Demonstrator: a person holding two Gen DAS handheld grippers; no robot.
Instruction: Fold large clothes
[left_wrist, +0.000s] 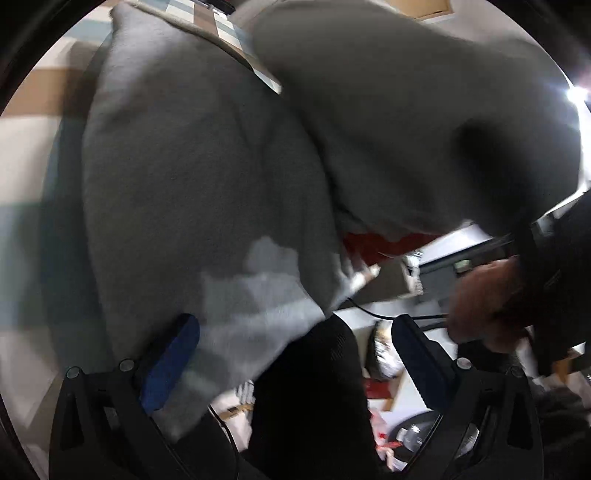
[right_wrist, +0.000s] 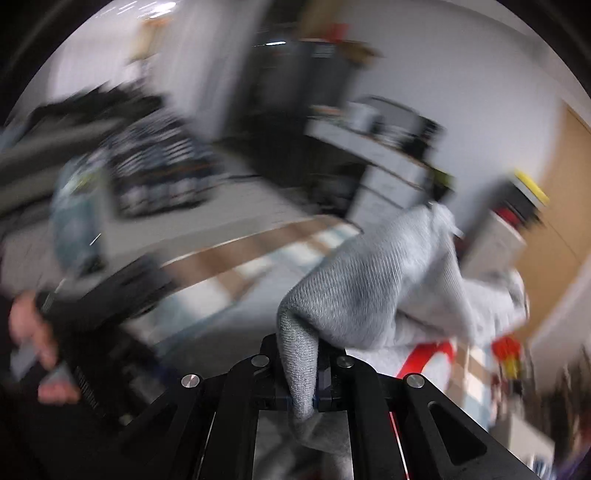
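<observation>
the right gripper (right_wrist: 301, 373), low in the middle of its own view, has its jaws pressed together on a bunched fold of the grey garment (right_wrist: 373, 291), which rises from the pinch and trails toward the right of the frame, clear of the checked surface (right_wrist: 229, 258) that runs blurred across the middle. in the left wrist view the left gripper (left_wrist: 291, 354) stands with its blue-padded fingers (left_wrist: 166, 373) spread wide; the grey garment (left_wrist: 207, 177) hangs over the left finger and fills the upper frame in a loose, billowing mass, and no pad presses on it as far as the blur allows. a hand (left_wrist: 484, 302) at the right edge of that view holds the other tool. judged from this, the folding has barely begun: the cloth is lifted and gathered, not spread flat, no crease or squared edge shows, and laying it out and making every fold appears left to do.
</observation>
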